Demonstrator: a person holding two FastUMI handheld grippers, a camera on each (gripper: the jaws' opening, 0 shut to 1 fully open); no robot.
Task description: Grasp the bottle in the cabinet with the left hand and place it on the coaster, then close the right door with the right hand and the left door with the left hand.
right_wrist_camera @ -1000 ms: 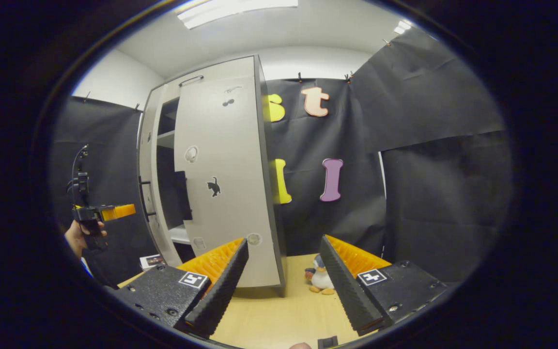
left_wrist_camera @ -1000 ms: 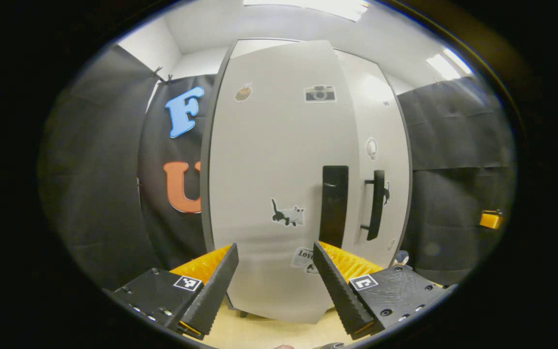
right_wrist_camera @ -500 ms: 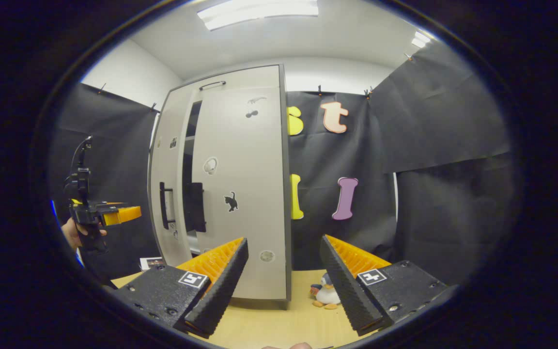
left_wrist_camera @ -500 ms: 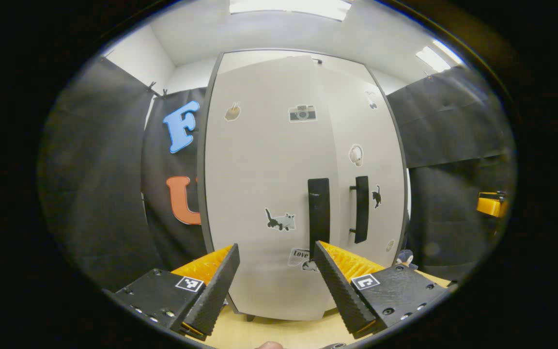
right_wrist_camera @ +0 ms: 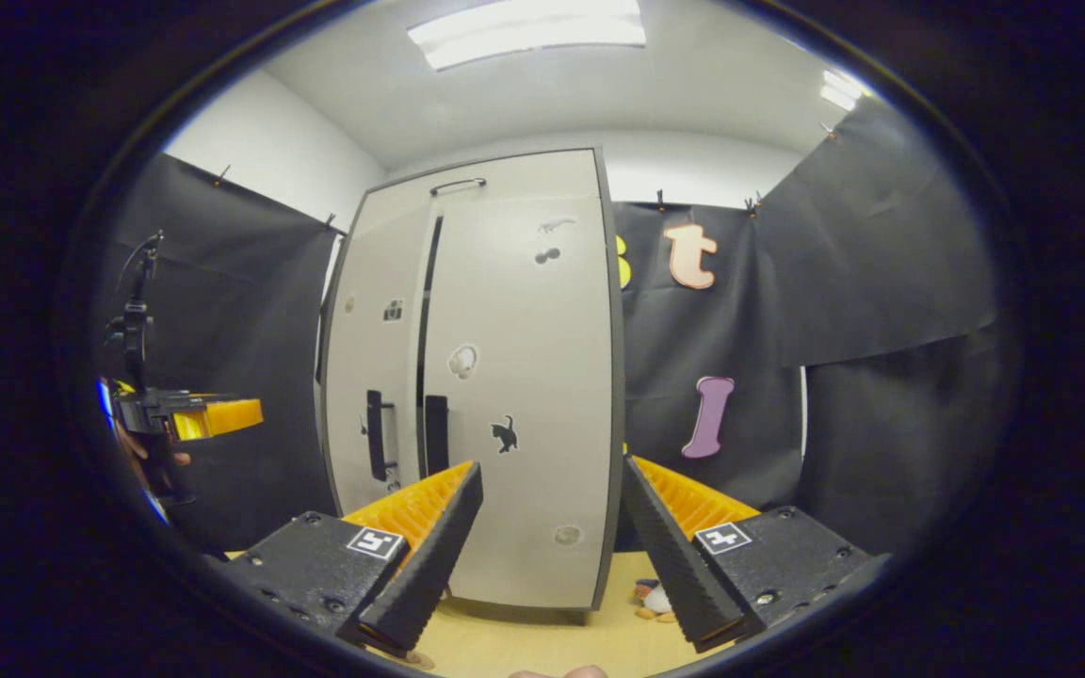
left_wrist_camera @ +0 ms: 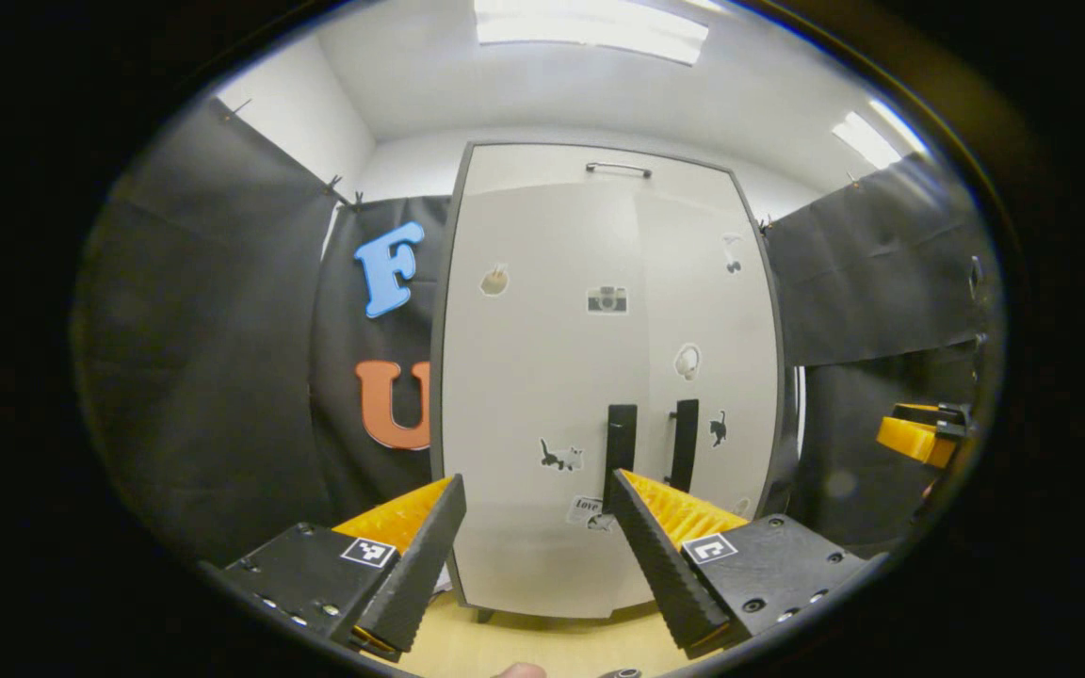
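Left gripper view: both doors (left_wrist_camera: pixel 542 395) near flush, left gripper (left_wrist_camera: pixel 535 546) at 6 o'clock, released, empty. Right gripper (right_wrist_camera: pixel 550 546) likewise spread. Worth checking the seam closes fully before retreating.

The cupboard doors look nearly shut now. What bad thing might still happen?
1. In the right gripper view a thin dark gap shows between the left door and the right door, so the cupboard may not be fully shut.
2. Both tools, the left and the right, are open and off the doors, so nothing presses them; a door might swing back out.
3. The two handles sit close together, so a push could bump them.
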